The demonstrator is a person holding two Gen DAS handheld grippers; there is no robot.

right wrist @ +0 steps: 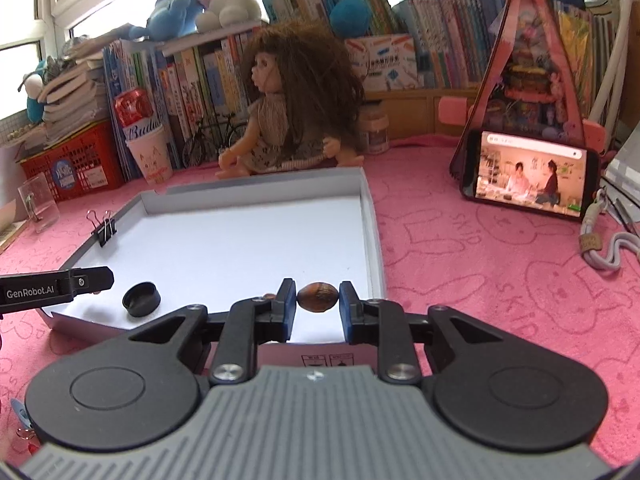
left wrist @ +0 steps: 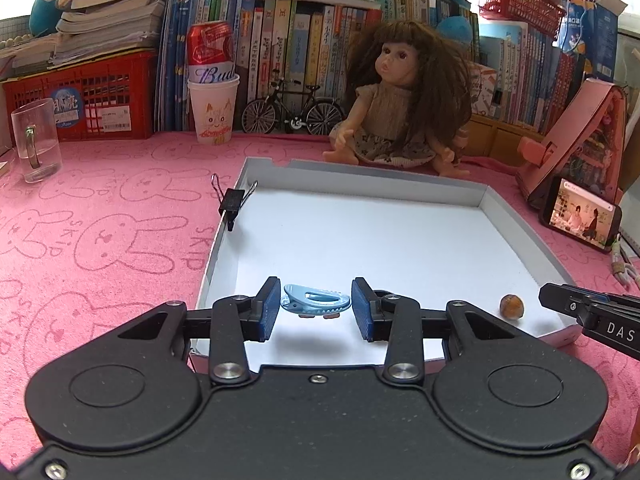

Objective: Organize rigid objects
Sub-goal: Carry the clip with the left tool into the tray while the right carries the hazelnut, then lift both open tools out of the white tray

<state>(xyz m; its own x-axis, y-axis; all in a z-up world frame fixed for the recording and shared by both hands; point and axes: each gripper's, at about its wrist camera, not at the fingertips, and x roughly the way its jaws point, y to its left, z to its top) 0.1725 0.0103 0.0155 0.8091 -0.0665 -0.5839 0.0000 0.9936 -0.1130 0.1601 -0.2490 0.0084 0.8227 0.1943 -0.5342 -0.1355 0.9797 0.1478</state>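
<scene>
Your left gripper [left wrist: 315,307] holds the light blue plastic hair clip [left wrist: 315,301] crosswise between its blue pads, the clip's long axis running left to right from one pad to the other, toothed edge downward. It hangs above the near part of the shallow white cardboard tray [left wrist: 360,200], low in the left wrist frame, with its shadow on the tray floor below. The gripper points forward and tilts downward over the tray's near edge.

Your right gripper [right wrist: 317,298] is clamped narrowly on the small brown oval nut [right wrist: 317,297], whose long axis also lies left to right, its ends against the pads. It sits at the lower centre of the right wrist frame, over the tray's near right corner; in the left wrist view the nut [left wrist: 511,306] shows at the lower right.

A black round cap [right wrist: 141,299] lies on the tray floor at lower left. A black binder clip [left wrist: 232,202] grips the tray's left wall.
</scene>
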